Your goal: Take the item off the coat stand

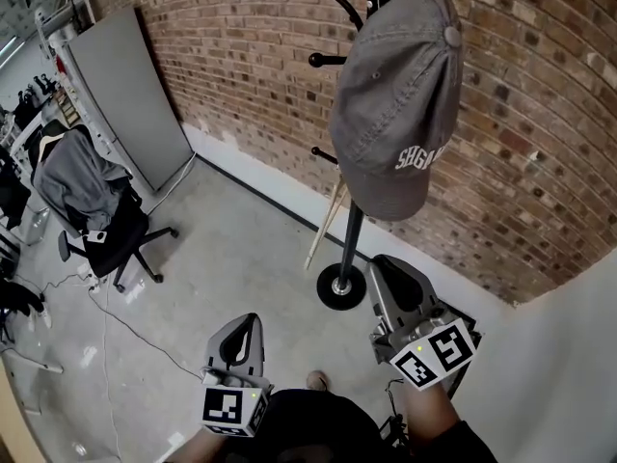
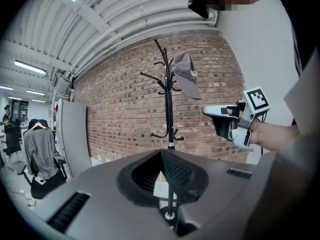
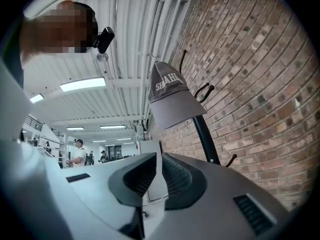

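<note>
**Item.** Grey baseball cap (image 1: 400, 104), hung high on the black coat stand (image 1: 353, 244), which stands against the brick wall (image 1: 521, 162). In the head view the cap sits at about 1 o'clock from the two tools and well apart from both. The crown is up over an upper hook and the brim points down. The crown hides which hook carries it.

**Look.** Faded grey cloth, panelled crown with a top button, white stitched lettering on the front, curved brim.

**Handling (judgement).**
- Light.
- The crown is soft and will crumple under a pinch.
- The brim is stiffer and keeps its shape.
- Not fragile, and the cloth is unlikely to slip.
- Best hold is the brim edge at the cap's 6 o'clock, which hangs free and faces the tools.
- Lift up and off the hook rather than tugging outward, which could snag the back of the cap or rock the stand.

**Tools.**
- Left hand-held gripper (image 1: 246, 324): jaws pressed together, nothing between them.
- Right hand-held gripper (image 1: 388, 266): jaws pressed together, empty, below the brim and clear of it.
- Either one must spread its jaws before it can take hold.
</note>
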A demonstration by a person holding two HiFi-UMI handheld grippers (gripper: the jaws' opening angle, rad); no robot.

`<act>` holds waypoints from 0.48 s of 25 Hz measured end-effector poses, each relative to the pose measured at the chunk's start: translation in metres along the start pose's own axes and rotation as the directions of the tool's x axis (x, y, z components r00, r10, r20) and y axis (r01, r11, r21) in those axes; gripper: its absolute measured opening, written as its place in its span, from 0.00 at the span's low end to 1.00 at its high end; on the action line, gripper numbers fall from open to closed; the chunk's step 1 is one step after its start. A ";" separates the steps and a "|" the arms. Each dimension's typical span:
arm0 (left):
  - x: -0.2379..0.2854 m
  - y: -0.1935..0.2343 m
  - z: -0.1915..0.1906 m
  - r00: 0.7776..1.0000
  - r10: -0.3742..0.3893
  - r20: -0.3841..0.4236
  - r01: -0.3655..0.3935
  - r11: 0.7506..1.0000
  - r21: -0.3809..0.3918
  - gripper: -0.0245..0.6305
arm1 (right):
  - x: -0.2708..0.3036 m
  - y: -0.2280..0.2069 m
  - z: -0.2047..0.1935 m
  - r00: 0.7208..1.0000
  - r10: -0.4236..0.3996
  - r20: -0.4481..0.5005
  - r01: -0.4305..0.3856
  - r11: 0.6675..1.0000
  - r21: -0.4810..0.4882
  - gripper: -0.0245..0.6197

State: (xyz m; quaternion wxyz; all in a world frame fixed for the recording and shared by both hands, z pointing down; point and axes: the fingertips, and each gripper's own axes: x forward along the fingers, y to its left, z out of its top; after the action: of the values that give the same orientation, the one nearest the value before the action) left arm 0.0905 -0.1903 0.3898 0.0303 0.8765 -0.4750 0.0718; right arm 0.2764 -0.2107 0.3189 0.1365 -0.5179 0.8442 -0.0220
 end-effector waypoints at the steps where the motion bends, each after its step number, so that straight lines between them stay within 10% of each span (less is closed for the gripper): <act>1: 0.006 -0.006 0.006 1.000 -0.014 0.009 0.014 1.000 0.006 0.09 | 0.001 -0.004 0.004 1.000 0.008 0.010 -0.008 1.000 0.000 0.07; 8: 0.041 -0.027 0.047 0.998 -0.050 0.043 0.048 0.998 0.047 0.09 | 0.010 -0.020 0.027 0.988 0.126 0.089 -0.138 0.981 0.139 0.21; 12: 0.052 -0.035 0.059 0.994 -0.072 0.076 0.066 0.995 0.075 0.09 | 0.015 -0.029 0.045 0.944 0.238 0.228 -0.303 0.898 0.319 0.26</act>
State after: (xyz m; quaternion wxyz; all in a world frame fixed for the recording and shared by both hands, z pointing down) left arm 0.1539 -0.2210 0.3398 -0.0176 0.8951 -0.4422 0.0532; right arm 0.3066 -0.2324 0.2777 0.3051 -0.3623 0.8744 -0.1048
